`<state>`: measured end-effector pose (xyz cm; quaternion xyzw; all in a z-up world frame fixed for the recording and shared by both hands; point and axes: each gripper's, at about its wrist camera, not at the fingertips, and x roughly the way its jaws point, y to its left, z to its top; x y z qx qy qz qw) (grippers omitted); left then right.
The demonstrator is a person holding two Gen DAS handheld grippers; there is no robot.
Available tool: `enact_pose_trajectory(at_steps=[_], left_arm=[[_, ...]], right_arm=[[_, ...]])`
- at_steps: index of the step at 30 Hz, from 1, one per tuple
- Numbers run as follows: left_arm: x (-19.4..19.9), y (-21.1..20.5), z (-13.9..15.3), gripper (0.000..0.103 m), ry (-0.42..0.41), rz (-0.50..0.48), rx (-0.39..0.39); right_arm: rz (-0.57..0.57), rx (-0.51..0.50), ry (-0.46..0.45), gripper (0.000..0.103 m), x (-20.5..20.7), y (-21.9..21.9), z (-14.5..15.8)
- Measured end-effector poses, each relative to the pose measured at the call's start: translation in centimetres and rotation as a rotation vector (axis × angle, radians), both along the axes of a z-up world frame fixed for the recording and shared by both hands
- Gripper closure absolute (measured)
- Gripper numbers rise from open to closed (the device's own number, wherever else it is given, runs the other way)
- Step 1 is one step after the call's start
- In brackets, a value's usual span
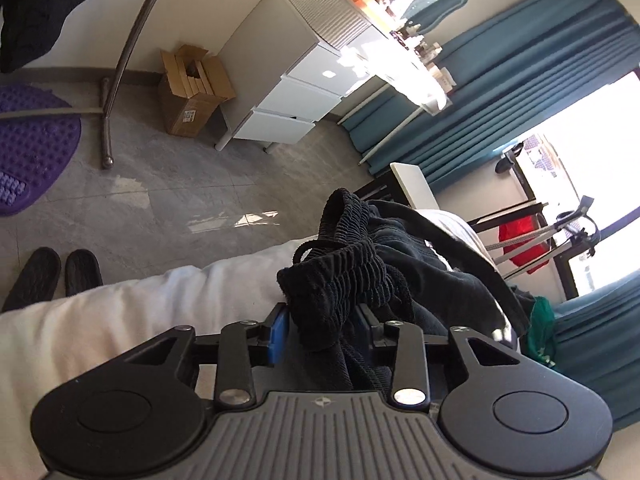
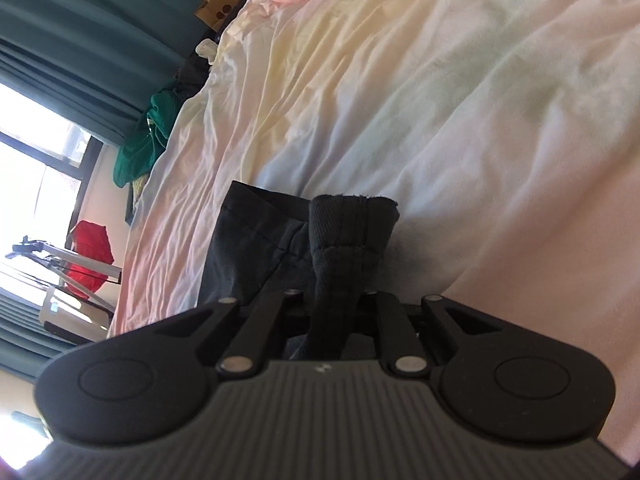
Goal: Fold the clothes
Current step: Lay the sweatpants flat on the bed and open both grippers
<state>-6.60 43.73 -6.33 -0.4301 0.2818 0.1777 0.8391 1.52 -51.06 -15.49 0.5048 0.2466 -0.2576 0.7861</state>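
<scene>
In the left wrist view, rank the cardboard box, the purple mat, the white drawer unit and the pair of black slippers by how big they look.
1. white drawer unit
2. purple mat, partly cut off by the frame edge
3. cardboard box
4. black slippers

Box and slippers look close; fisheye distortion makes that order unsure.

black trousers (image 1: pixel 348 280) with a gathered elastic waistband lie bunched on the white bed, a ribbed cuff (image 2: pixel 352 224) raised.

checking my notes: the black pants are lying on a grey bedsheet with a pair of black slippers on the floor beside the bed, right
Not quite. The bedsheet is white, not grey, as the right wrist view shows. The rest holds: the black pants are on it, and the black slippers sit on the floor beside the bed.
</scene>
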Motion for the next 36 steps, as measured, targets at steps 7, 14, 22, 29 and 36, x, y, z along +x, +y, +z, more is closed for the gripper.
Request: enact_pose_trajectory(at_steps=[7,14,22,29,36], left_arm=[[-1.0,-5.1,5.5,0.015,0.037,-0.107,0.376],[1.5,-15.1,8.8,0.0,-0.023,-0.235,0.633],[8.1,-28.8,6.5,0.0,-0.034,-0.446,0.578],[12.6,-39.0,0.7,0.0,-0.034,-0.545,0.631],[16.1,-44.7,-6.9,0.0,-0.024,-0.597,0.741]], right_arm=[[-0.048,-0.315,-0.015,0.026,-0.8,2.1,5.1],[0.137,-0.545,-0.114,0.026,0.2,7.9,9.7],[0.389,-0.652,-0.168,0.027,2.9,13.9,10.7],[0.473,-0.664,-0.164,0.027,4.3,15.8,10.2],[0.513,-0.665,-0.164,0.027,5.2,16.8,9.3]])
